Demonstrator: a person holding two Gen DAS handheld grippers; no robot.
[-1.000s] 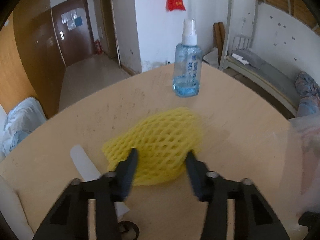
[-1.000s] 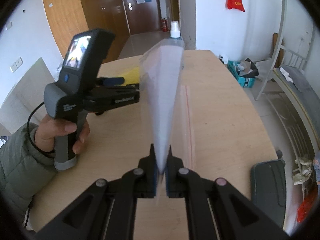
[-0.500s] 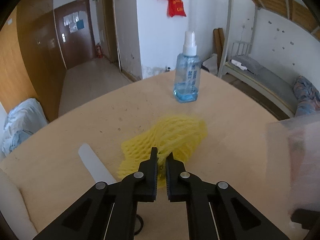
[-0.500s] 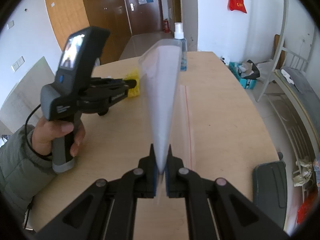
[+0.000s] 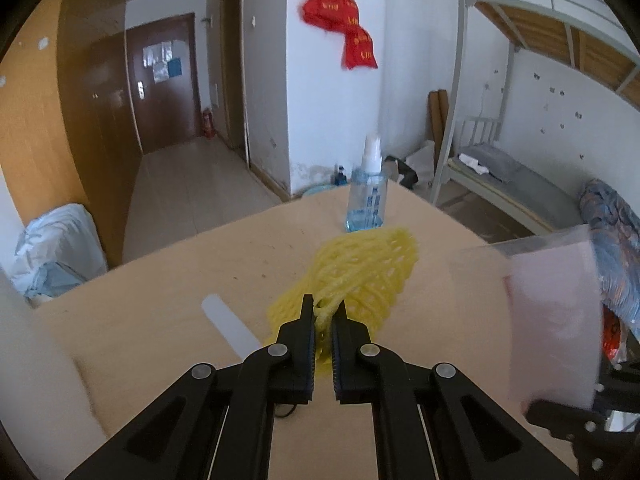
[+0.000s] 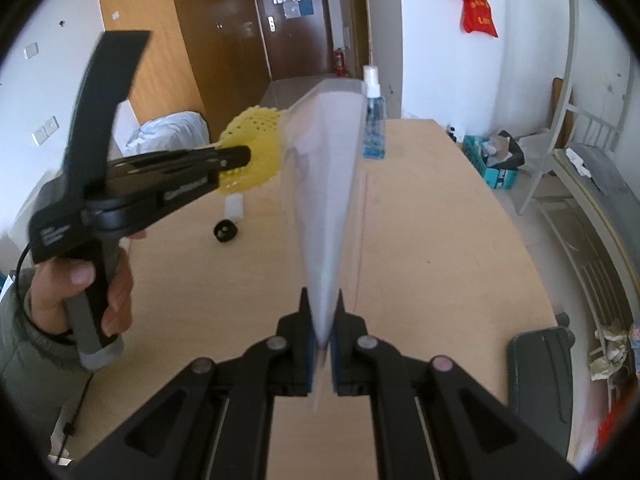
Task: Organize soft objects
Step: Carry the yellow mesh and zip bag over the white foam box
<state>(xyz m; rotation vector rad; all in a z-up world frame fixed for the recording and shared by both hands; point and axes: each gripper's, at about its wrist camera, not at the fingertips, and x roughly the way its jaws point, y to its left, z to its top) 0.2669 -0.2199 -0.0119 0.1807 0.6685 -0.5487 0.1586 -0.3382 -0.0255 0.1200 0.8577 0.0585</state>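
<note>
The left gripper is clenched on the near edge of the yellow foam fruit net, and the net hangs in the air above the wooden table, not resting on it. In the right wrist view this net is at the left of the clear zip bag, just beside its upper edge. The right gripper is clenched on the lower corner of this bag and holds it upright, so the bag stands like a thin wedge with its mouth toward the far side. The step in hand looks like the carrying of the soft net toward the bag, 1 of the soft things to put away. For the next move the net must probably be brought to the mouth of the bag and pushed inside; I cannot tell if the mouth is open enough. A blue spray bottle stands at the far end of the table, and a white tube and a black cap lie near the left gripper.
</note>
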